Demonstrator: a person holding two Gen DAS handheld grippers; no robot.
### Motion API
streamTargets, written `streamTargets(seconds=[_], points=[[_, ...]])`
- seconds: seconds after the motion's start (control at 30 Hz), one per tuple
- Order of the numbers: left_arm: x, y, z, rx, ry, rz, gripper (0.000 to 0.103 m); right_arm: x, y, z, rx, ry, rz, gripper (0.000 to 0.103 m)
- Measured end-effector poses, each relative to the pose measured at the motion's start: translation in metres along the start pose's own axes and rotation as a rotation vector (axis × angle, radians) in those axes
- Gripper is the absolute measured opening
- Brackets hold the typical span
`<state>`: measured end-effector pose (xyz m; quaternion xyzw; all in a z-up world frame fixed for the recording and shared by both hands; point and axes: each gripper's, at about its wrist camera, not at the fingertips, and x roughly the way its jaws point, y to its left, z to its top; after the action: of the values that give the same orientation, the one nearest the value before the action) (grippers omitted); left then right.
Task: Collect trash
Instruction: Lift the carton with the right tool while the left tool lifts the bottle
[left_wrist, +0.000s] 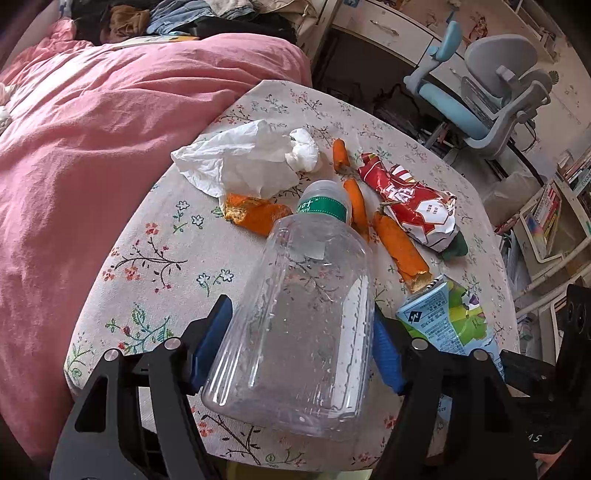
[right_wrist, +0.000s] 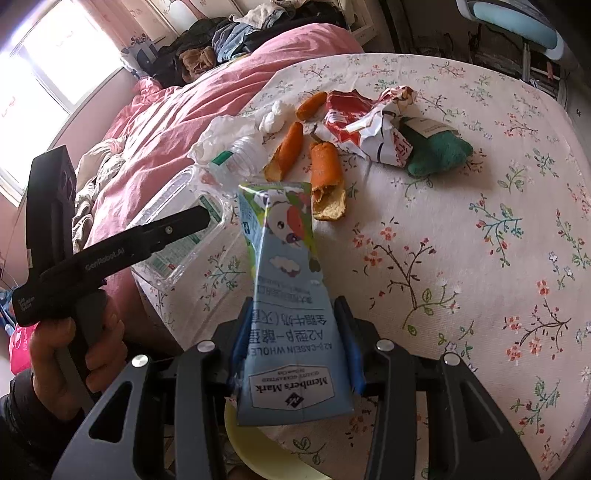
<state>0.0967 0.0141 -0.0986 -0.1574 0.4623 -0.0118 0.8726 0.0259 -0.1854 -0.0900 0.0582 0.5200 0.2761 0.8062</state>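
My left gripper (left_wrist: 301, 339) is shut on a clear empty plastic bottle (left_wrist: 295, 306) with a green label, held above the floral table (left_wrist: 147, 258). My right gripper (right_wrist: 295, 332) is shut on a flattened blue milk carton (right_wrist: 286, 295), which also shows in the left wrist view (left_wrist: 443, 317). On the table lie several orange peels (left_wrist: 255, 214), crumpled white tissue (left_wrist: 243, 158), a tissue ball (left_wrist: 304, 149), a red snack wrapper (left_wrist: 410, 203) and a green cloth item (right_wrist: 432, 151). The left gripper and bottle (right_wrist: 184, 229) show in the right wrist view.
A bed with a pink quilt (left_wrist: 110, 147) borders the table's left side. A grey and blue chair (left_wrist: 491, 96) stands beyond the table. Shelves with books (left_wrist: 554, 214) are at the right. A pale yellow bin rim (right_wrist: 258, 454) shows below the table's near edge.
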Motion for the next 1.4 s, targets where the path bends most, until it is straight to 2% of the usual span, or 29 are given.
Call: streamTargets(seconds=[0.07, 0.27, 0.7, 1.4], points=[[-0.002, -0.001, 0.000, 0.009, -0.009, -0.014, 0.060, 0.000, 0.000, 0.000, 0.002, -0.001, 0.003, 0.043], [-0.017, -0.011, 0.000, 0.060, -0.065, -0.009, 0.054, -0.003, -0.003, -0.001, 0.014, -0.013, 0.023, 0.043], [-0.055, -0.025, 0.001, 0.124, -0.157, -0.038, 0.054, -0.009, 0.003, 0.002, 0.022, -0.035, 0.089, 0.043], [-0.069, -0.028, -0.004, 0.131, -0.168, -0.067, 0.054, -0.008, 0.008, 0.000, 0.010, -0.029, 0.106, 0.043]])
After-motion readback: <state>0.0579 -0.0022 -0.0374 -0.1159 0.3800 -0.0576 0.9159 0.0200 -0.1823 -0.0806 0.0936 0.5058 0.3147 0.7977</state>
